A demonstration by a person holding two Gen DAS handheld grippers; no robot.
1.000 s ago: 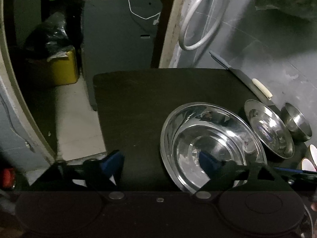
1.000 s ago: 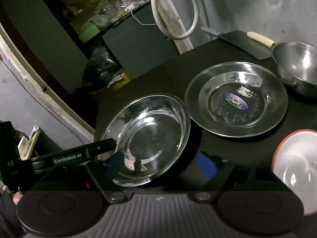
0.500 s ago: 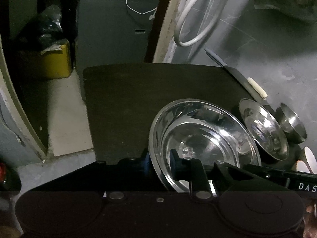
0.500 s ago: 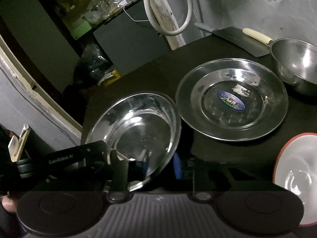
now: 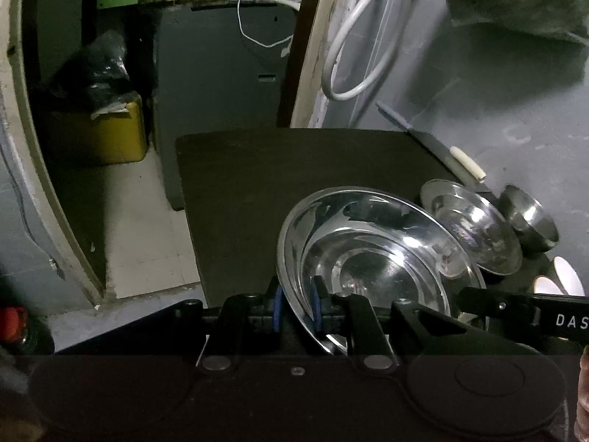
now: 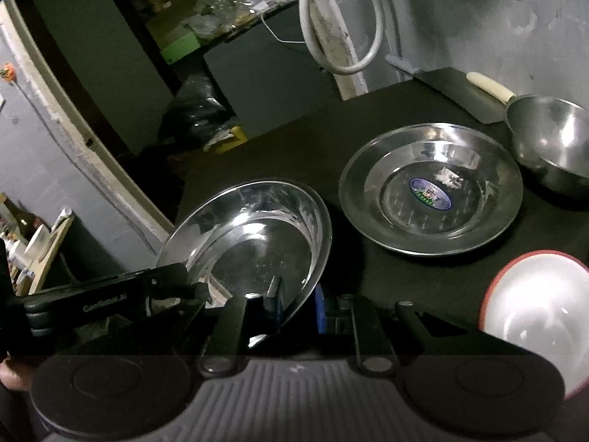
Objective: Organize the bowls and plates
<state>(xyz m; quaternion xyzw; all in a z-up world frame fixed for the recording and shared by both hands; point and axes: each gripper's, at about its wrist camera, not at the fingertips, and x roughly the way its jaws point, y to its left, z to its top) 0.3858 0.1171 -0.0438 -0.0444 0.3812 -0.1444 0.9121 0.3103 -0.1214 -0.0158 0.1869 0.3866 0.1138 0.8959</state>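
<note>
A second ago both sets of fingers stood wide apart around the near rim of the steel plate (image 5: pixel 368 258); now both have come in on it; the left gripper (image 5: pixel 296 309) has its blue fingers (image 5: pixel 277 307) on either side of the plate's left near rim, pressing the thin metal and closing the last little way, where before one finger sat out over the bare tabletop (image 5: pixel 287 169) and the other inside the dish; the plate now sits tilted, its left edge raised, near the front left part of the dark tabletop; in the right wrist view the right gripper (image 6: pixel 298 307) has drawn tight on the plate's right near rim (image 6: pixel 250 235), one finger inside the dish and the blue one (image 6: pixel 321 309) outside, whereas earlier they stood open to either side of that edge; the left gripper's black arm (image 6: pixel 110 294) reaches in from the left as it did before; to the right the second steel plate (image 6: pixel 430 188) with the blue sticker lies flat where it was, just beside the held one; beyond it the steel bowl (image 6: pixel 552 143) and, nearest on the right, the white bowl (image 6: pixel 537 313) with a red rim are unmoved.
</note>
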